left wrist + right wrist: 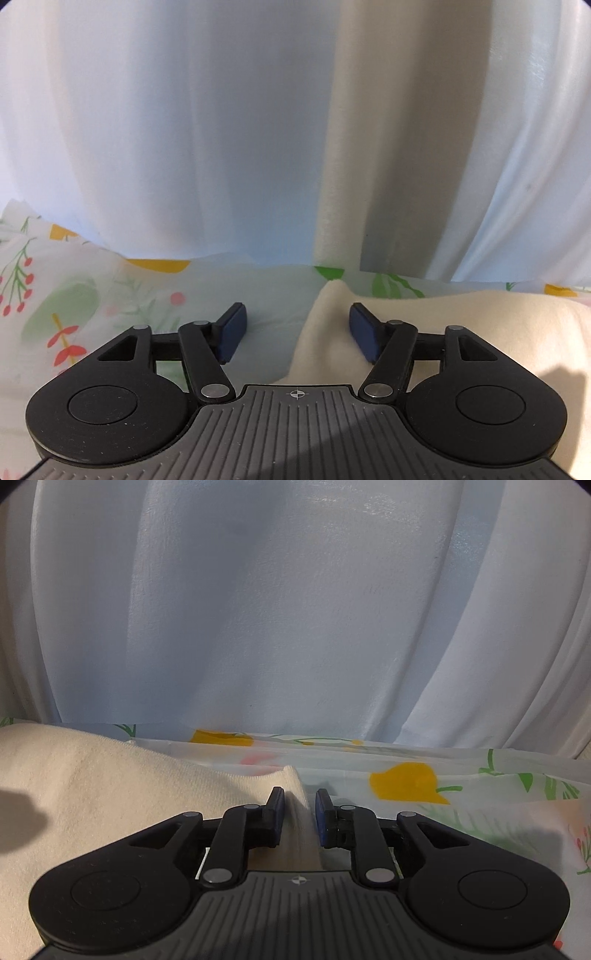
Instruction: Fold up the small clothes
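- Cream knit garment (461,332) lay spread on a floral-print sheet (74,295), with pale curtains (184,129) hanging behind; it was the piece to be folded.
- Left gripper (295,328) stood released, its blue pads wide apart; a raised corner of the cream cloth sat between them, close to the right-hand pad (364,332), and nothing was clamped.
- Right gripper (299,818) had its pads drawn near together about a ridge of the same cloth at its opposite edge; a sliver of space showed on either side, so a firm grip could not be confirmed.
- Step in hand, by judgement: securing two corners of one edge ahead of the first fold, which appeared not yet begun.
- Next move would call for both pairs of pads to close fully on the fabric, then a level lift so that the edge carries over without sagging.
- Left view alone showed a grey vertical panel (399,184) between the curtains; right view alone showed the folded hem of the sheet (369,755) and large yellow motifs (404,786).
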### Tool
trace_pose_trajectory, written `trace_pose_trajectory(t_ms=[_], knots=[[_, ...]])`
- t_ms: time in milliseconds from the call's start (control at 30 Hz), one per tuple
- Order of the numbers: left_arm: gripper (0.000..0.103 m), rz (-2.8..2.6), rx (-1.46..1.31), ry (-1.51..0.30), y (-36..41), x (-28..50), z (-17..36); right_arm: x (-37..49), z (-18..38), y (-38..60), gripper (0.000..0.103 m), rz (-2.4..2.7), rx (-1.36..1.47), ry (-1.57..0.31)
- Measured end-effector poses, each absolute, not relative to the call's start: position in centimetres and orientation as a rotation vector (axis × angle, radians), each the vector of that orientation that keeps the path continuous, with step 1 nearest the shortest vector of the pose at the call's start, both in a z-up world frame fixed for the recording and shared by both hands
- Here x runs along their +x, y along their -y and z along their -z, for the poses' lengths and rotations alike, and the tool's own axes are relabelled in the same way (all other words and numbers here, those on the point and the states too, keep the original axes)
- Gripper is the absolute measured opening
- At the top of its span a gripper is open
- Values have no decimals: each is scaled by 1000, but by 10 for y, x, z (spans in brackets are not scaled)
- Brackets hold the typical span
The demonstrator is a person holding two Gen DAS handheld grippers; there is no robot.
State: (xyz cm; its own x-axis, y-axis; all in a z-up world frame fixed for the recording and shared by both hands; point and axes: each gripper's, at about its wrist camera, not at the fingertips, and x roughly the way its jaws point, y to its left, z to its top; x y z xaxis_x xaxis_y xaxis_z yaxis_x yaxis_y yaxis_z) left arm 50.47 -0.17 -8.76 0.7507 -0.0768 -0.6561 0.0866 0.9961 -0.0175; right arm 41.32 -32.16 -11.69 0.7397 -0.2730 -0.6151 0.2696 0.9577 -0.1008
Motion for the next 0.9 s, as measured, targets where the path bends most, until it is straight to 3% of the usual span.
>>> trace_pose_trajectory(t_ms=[267, 533, 600, 700, 900], knots=[[70, 176, -8, -724, -21, 454, 62, 311, 87, 342, 23, 123, 414, -498], [69, 314, -191, -758, -46, 401, 61, 259, 141, 354, 20, -65, 904, -562], [57, 278, -165, -781, -50, 399, 67, 251, 145, 357, 9, -20, 907, -555], [47, 253, -168, -802, -63, 395, 72, 240, 138, 364, 9, 66, 847, -545], [41, 298, -225, -834, -84, 381, 72, 214, 122, 370, 15, 187, 680, -545]])
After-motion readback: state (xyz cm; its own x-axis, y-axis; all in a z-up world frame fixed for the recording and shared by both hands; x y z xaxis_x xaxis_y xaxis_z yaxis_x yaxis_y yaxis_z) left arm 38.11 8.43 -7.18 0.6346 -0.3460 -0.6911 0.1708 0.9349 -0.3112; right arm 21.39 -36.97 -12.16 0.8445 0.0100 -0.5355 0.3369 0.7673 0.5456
